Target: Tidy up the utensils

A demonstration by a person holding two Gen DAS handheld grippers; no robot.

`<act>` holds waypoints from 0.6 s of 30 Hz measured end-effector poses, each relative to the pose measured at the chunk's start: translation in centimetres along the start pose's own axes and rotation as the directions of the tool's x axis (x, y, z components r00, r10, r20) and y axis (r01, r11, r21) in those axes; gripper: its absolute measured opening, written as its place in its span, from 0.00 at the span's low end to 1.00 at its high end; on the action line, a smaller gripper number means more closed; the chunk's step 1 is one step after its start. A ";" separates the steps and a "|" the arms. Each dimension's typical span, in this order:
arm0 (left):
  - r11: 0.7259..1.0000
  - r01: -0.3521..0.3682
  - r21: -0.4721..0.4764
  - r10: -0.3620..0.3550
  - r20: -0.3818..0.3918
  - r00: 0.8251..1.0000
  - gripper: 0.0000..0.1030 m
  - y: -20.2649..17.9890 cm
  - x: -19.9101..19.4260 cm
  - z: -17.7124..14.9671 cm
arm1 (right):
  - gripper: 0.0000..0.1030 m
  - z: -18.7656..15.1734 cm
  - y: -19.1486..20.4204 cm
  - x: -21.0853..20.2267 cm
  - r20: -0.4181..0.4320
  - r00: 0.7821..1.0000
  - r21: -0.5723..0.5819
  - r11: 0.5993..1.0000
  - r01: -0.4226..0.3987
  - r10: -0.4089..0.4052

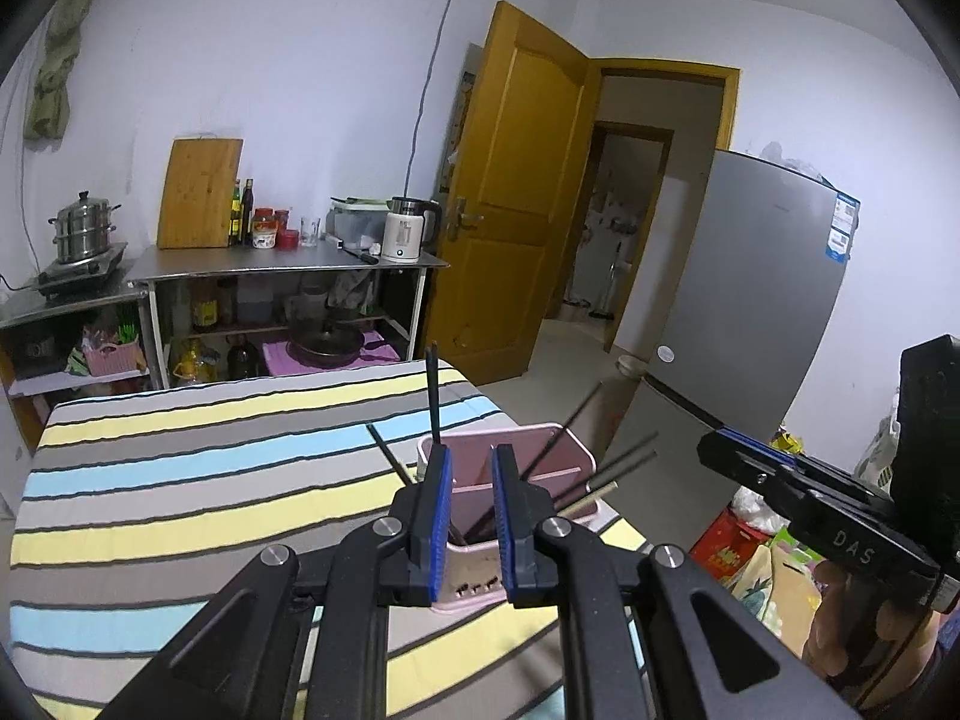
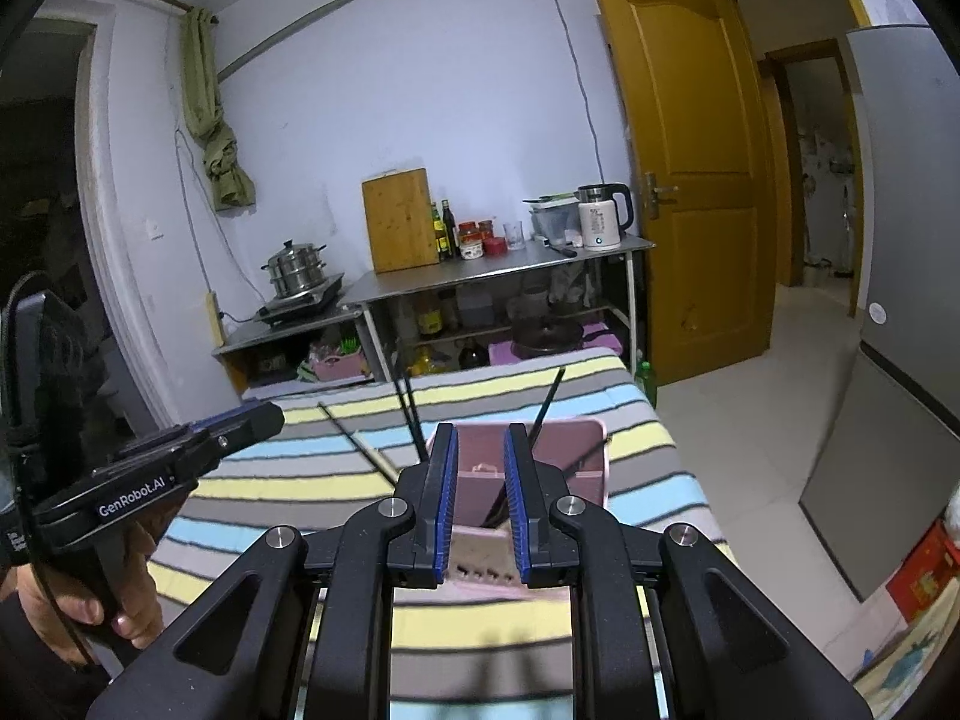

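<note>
Your left gripper (image 1: 471, 516) hangs over the near wall of the pink utensil holder (image 1: 558, 447), its blue-padded jaws apart with nothing between them. Your right gripper (image 2: 480, 501) sits the same way over that holder (image 2: 570, 438), jaws parted and empty. In the left wrist view the right gripper shows from the side, to the right of the holder; its fingers look close together there, but that angle does not settle it.

The holder stands on the striped tablecloth (image 1: 180, 480), near the table's right edge. It is split by an inner divider into compartments. Dark chopsticks (image 1: 433, 396) stand inside it: one rises nearly upright by the holder's left wall, others (image 1: 576, 426) lean out over its right rim. Which compartment each one stands in, you cannot tell. One more chopstick (image 1: 390, 456) lies flat on the cloth just left of the holder, its near end hidden behind your left gripper.

Beyond the holder, across the table, a steel counter (image 1: 288, 264) carries a wooden cutting board (image 1: 201, 195), bottles and a white kettle (image 1: 405, 231). Right of the holder stand the fridge (image 1: 750, 312) and an open wooden door (image 1: 516, 192).
</note>
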State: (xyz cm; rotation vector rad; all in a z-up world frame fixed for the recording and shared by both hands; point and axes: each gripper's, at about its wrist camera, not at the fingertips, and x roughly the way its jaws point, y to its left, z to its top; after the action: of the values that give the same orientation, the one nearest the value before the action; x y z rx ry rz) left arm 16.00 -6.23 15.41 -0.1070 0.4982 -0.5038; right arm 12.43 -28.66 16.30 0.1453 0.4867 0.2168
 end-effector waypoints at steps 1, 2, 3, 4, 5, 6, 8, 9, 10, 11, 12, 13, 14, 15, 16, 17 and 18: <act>1.000 0.001 0.001 -0.001 0.003 1.000 0.12 -0.2 -0.4 -0.6 | 0.16 -0.4 0.1 -0.2 0.000 1.000 -0.003 1.000 0.000 0.000; 1.000 0.001 0.002 -0.001 0.004 1.000 0.12 -0.3 -0.6 -1.1 | 0.16 -0.8 0.2 -0.4 -0.003 1.000 -0.004 1.000 -0.001 0.001; 1.000 0.000 0.004 0.000 0.006 1.000 0.12 -0.4 -0.8 -1.5 | 0.16 -1.1 0.2 -0.5 -0.005 1.000 -0.006 1.000 -0.002 0.002; 1.000 -0.002 0.005 0.002 0.008 1.000 0.12 -0.6 -1.1 -2.2 | 0.16 -1.5 0.3 -0.7 -0.007 1.000 -0.007 1.000 0.001 -0.001; 1.000 -0.003 0.005 0.003 0.006 1.000 0.12 -0.7 -1.2 -2.7 | 0.16 -1.9 0.3 -0.8 -0.007 1.000 -0.008 1.000 0.005 -0.005; 1.000 -0.002 0.007 0.002 0.003 1.000 0.12 -0.7 -1.2 -3.1 | 0.16 -2.3 0.4 -0.9 -0.009 1.000 -0.009 1.000 0.005 -0.005; 1.000 -0.007 0.010 0.007 -0.003 1.000 0.12 -0.8 -1.2 -4.1 | 0.16 -3.1 0.5 -1.1 -0.010 1.000 -0.018 1.000 0.010 -0.010; 1.000 -0.009 0.010 0.009 -0.006 1.000 0.12 -0.9 -1.2 -4.6 | 0.16 -3.5 0.7 -1.1 -0.009 1.000 -0.023 1.000 0.013 -0.013; 1.000 -0.010 0.010 0.010 -0.008 1.000 0.12 -0.9 -1.1 -5.0 | 0.16 -3.8 0.8 -1.2 -0.008 1.000 -0.028 1.000 0.015 -0.015; 1.000 -0.014 0.010 0.014 -0.008 1.000 0.12 -0.9 -1.0 -5.5 | 0.16 -4.3 1.0 -1.2 -0.008 1.000 -0.034 0.999 0.017 -0.017; 1.000 -0.018 0.012 0.018 -0.007 1.000 0.12 -1.0 -1.1 -5.9 | 0.16 -4.8 1.1 -1.3 -0.007 1.000 -0.036 0.999 0.018 -0.018; 1.000 -0.021 0.014 0.021 -0.006 1.000 0.12 -1.1 -1.2 -6.4 | 0.16 -5.2 1.3 -1.3 -0.007 1.000 -0.038 0.999 0.017 -0.017; 1.000 -0.023 0.017 0.023 -0.005 1.000 0.12 -1.3 -1.3 -6.9 | 0.16 -5.8 1.4 -1.4 -0.007 1.000 -0.045 0.999 0.018 -0.018; 1.000 -0.022 0.020 0.022 -0.005 1.000 0.12 -1.3 -1.3 -7.4 | 0.16 -6.2 1.5 -1.4 -0.006 1.000 -0.052 0.998 0.023 -0.023; 0.999 -0.021 0.024 0.022 -0.008 1.000 0.12 -1.4 -1.3 -7.9 | 0.16 -6.7 1.6 -1.4 -0.006 1.000 -0.060 0.998 0.030 -0.030; 0.999 -0.022 0.027 0.023 -0.011 1.000 0.12 -1.4 -1.3 -8.4 | 0.16 -7.1 1.6 -1.4 -0.009 0.999 -0.064 0.997 0.032 -0.033; 0.999 -0.020 0.032 0.021 -0.016 1.000 0.12 -1.2 -1.3 -8.8 | 0.16 -7.5 1.5 -1.4 -0.012 0.999 -0.063 0.998 0.031 -0.032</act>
State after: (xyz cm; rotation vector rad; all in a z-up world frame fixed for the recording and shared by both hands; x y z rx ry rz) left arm 10.29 -6.44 8.49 -0.0677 0.5065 -0.4926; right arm 7.34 -26.88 10.62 0.0753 0.4943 0.2022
